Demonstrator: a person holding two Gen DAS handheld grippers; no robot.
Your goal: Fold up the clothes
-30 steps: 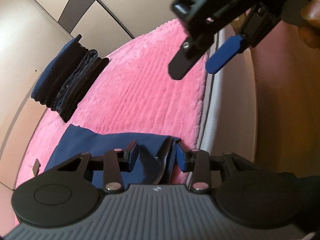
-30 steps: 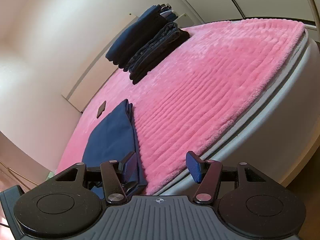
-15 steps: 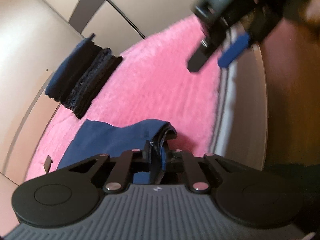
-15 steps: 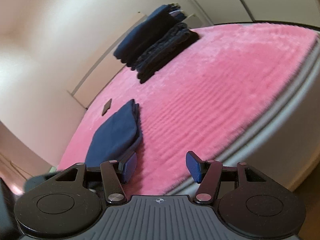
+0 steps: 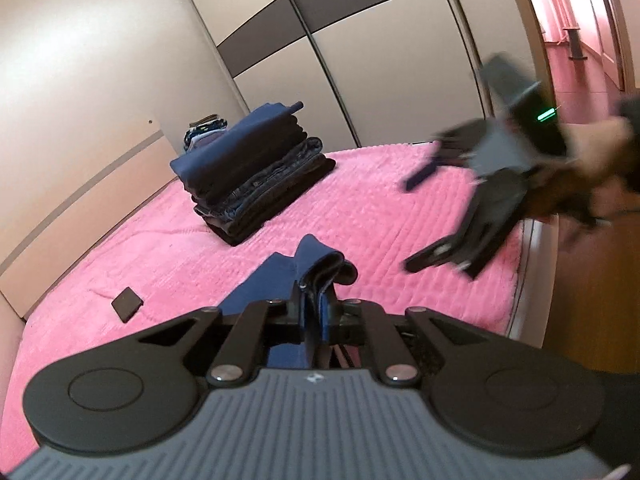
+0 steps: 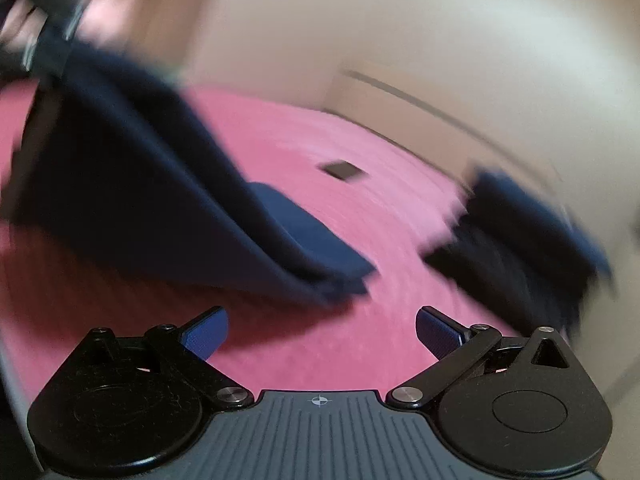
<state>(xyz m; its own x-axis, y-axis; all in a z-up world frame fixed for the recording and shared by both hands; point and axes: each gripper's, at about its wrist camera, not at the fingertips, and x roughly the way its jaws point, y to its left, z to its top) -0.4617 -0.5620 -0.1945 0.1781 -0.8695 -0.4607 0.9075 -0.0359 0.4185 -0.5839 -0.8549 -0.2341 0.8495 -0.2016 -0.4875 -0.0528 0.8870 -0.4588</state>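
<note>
Soft warm indoor light; right wrist view badly motion-blurred, both fisheye-bent at edges.

On the bed cover [image 5: 360, 208] a stack of folded clothes [image 5: 256, 172] sat toward the far side, near the wardrobe doors [image 5: 360, 60] behind it. Nearer the camera, a folded garment [image 5: 276, 280] ran from the cover up into the left gripper [image 5: 316, 316], whose jaws were pressed onto its edge, and a small flat card [image 5: 127, 304] lay on the cover to its left. The right gripper [image 5: 440, 208] hung over the cover to the right of the garment, its jaws opening with nothing between them.
</note>
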